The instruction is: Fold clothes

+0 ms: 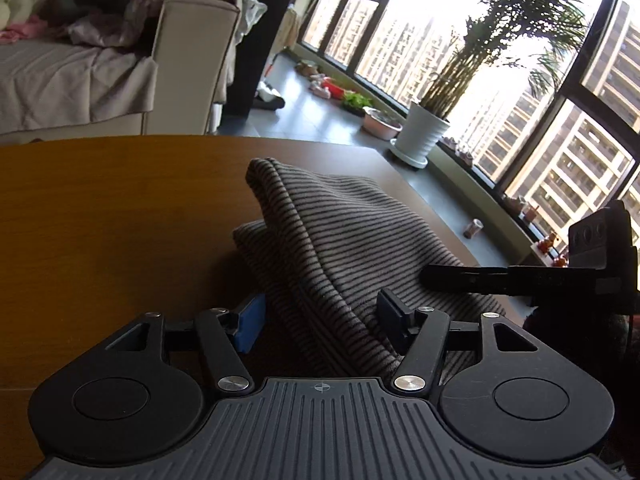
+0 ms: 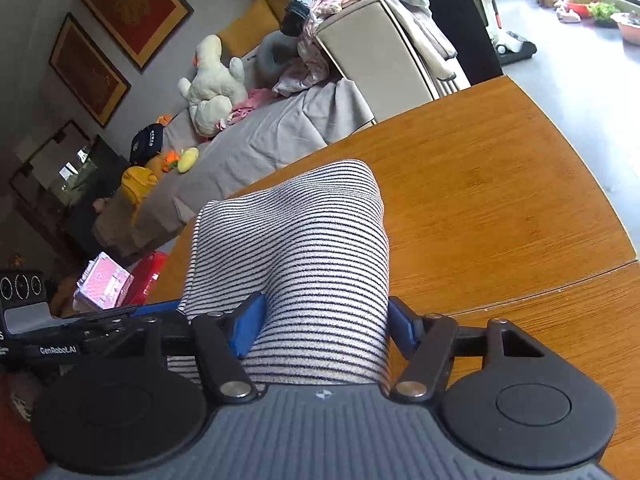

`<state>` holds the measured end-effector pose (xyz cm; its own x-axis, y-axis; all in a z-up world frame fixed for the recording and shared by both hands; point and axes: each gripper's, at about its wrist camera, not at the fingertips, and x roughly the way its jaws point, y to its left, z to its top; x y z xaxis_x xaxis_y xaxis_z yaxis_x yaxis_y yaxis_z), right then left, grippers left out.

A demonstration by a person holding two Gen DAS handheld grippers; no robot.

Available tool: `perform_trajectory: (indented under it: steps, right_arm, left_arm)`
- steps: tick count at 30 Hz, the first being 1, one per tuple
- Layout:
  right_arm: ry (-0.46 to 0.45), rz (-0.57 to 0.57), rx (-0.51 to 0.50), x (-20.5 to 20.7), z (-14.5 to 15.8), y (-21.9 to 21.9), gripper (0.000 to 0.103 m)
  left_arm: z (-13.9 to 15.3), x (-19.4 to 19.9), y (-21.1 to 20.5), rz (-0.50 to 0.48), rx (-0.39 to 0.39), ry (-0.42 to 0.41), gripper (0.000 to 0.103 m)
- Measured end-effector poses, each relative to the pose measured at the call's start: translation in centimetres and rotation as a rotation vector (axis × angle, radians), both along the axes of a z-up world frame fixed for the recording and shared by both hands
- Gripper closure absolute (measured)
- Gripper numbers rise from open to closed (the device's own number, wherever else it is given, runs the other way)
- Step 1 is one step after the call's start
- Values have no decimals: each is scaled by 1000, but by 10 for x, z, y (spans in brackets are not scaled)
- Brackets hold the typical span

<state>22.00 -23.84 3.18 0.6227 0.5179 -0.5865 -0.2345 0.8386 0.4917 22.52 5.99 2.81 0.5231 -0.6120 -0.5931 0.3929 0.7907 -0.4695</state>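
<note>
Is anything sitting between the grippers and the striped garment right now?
Nothing visible. The striped garment already fills the gap of the left gripper and the right gripper, lying on the table.

Left wrist view: low, close over wooden table (image 1: 100, 216), facing windows. Right wrist view: higher, tilted down, facing sofa (image 2: 260, 140). Both share striped garment (image 1: 340, 240), table, sofa.

garment (image 1: 320, 240): striped knit, thin dark lines on pale ground
state: folded, bunched, layers humped
place: on wooden table (image 1: 100, 220)
</note>
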Motion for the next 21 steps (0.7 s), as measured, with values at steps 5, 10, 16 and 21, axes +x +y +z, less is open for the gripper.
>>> perform_trajectory:
  steps: [5, 10, 16, 21]
  right_arm:
    - [-35, 20, -89, -6, 13, 3, 35]
    - [68, 90, 8, -3, -1, -7, 17]
    - [83, 109, -10, 11, -4, 15, 19]
    - [59, 163, -23, 41, -4, 56, 23]
  left_arm:
    - [-10, 9, -3, 25, -28, 113, 22]
    - [-24, 5, -11, -7, -22, 115, 29]
    - [-24, 4, 1, -9, -32, 68, 37]
    - [-24, 7, 24, 26, -28, 25, 40]
